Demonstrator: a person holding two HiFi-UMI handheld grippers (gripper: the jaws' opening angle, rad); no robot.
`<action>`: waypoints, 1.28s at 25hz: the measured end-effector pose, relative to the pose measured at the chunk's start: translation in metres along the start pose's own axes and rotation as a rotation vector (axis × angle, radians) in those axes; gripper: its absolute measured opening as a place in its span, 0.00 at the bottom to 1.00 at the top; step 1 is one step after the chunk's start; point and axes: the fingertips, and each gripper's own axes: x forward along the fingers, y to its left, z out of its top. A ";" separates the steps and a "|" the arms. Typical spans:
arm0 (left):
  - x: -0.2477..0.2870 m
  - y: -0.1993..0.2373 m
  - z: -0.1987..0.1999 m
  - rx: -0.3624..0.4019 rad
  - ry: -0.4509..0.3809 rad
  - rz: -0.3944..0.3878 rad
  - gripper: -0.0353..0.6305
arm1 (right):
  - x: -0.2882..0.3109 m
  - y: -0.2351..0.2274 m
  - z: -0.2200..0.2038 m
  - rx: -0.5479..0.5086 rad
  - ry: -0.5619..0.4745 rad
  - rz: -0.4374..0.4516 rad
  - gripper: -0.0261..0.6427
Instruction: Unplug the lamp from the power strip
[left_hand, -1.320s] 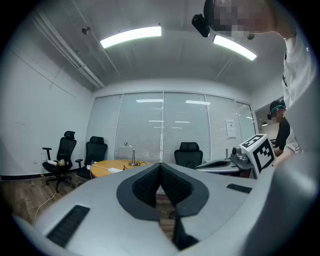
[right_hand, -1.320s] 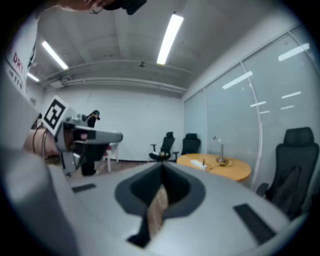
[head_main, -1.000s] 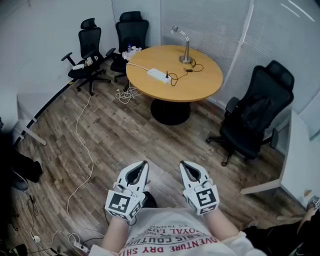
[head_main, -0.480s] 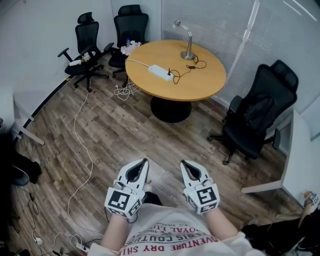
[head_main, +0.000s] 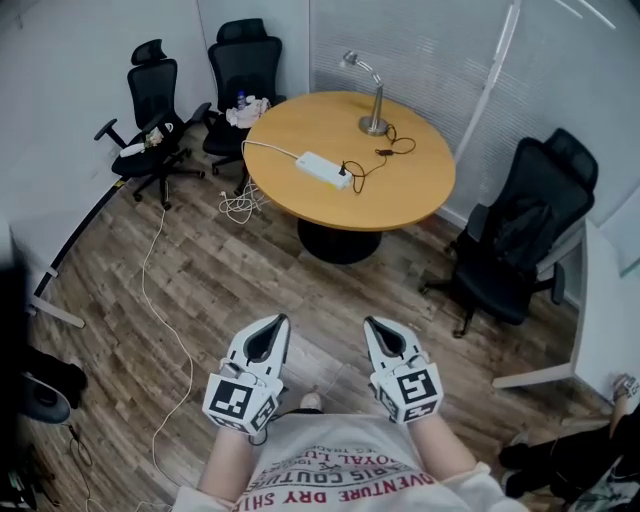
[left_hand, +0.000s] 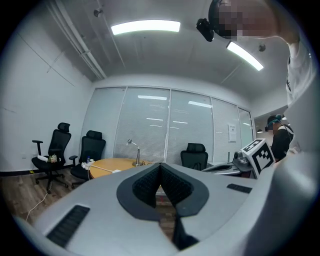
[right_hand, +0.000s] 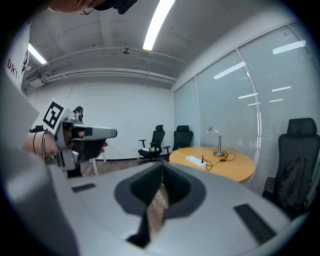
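Note:
A silver desk lamp stands at the far side of a round wooden table. Its black cord runs to a white power strip lying on the table, where a black plug sits in the strip's near end. Both grippers are held close to my body, far short of the table. My left gripper and my right gripper are both shut with nothing between the jaws. The lamp and the table show small in the left gripper view, and the power strip shows in the right gripper view.
Two black office chairs stand at the back left, another black chair to the table's right. A white cable trails from the strip across the wood floor. A white desk edge lies at the right.
The view has shifted: the table and chairs sit a little lower and nearer in the head view. Both grippers stay shut and side by side before my body.

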 end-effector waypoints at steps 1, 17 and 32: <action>0.003 0.010 -0.001 -0.006 0.005 -0.005 0.09 | 0.008 0.000 0.001 0.002 0.003 -0.008 0.08; 0.099 0.121 -0.022 -0.043 0.066 0.076 0.09 | 0.160 -0.073 0.011 -0.029 0.036 0.019 0.08; 0.314 0.194 -0.012 -0.055 0.068 0.161 0.09 | 0.314 -0.249 0.046 -0.039 0.078 0.097 0.08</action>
